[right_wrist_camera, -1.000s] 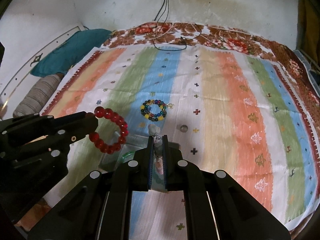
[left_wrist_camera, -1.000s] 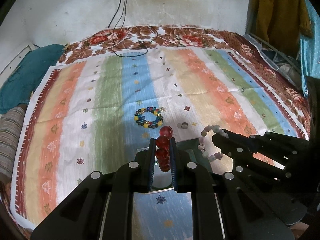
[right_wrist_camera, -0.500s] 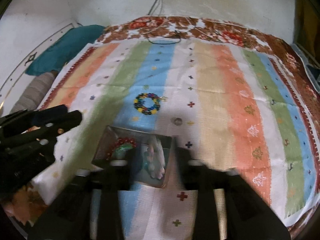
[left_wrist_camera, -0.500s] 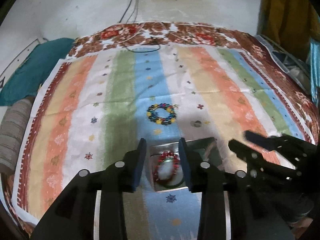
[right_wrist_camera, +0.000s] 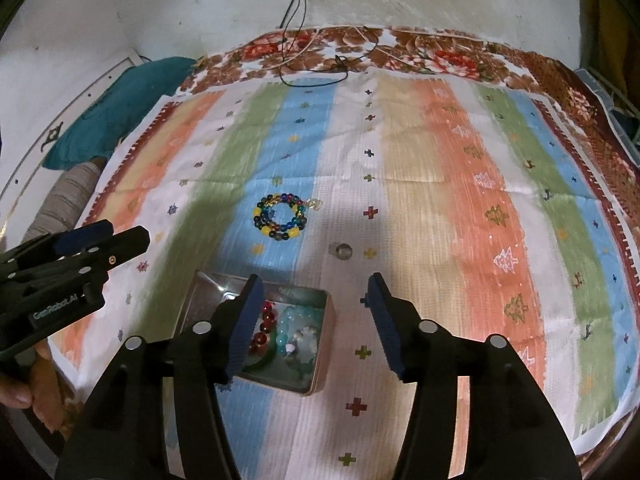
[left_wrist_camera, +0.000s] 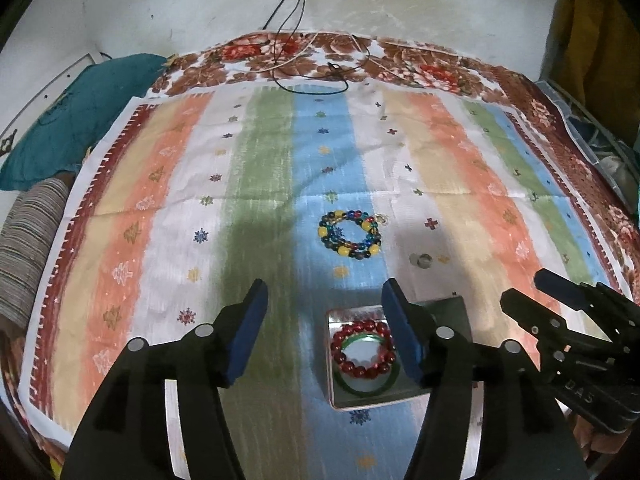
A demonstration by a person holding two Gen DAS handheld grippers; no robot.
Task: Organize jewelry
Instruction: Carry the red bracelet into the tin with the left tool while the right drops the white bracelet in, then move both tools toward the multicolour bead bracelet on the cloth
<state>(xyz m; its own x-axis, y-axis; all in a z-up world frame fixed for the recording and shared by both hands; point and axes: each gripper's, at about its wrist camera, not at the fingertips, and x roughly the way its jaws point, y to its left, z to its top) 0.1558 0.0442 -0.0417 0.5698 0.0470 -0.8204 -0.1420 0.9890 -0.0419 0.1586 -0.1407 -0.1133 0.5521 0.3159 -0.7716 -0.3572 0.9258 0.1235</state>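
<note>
Only rightward: pale beads (right_wrist_camera: 298, 326) boxed.

A bed spread with a striped cloth (left_wrist_camera: 256, 184) carries a square metal tin (left_wrist_camera: 332, 364), with a multicoloured bead bracelet (left_wrist_camera: 350, 235) lying beyond the tin and a small ring (left_wrist_camera: 425, 260) just right of that bracelet.

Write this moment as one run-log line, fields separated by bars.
left gripper open, empty | right gripper open, empty | red bracelet in tin | pale bracelet in tin | multicolour bracelet on cloth
</note>
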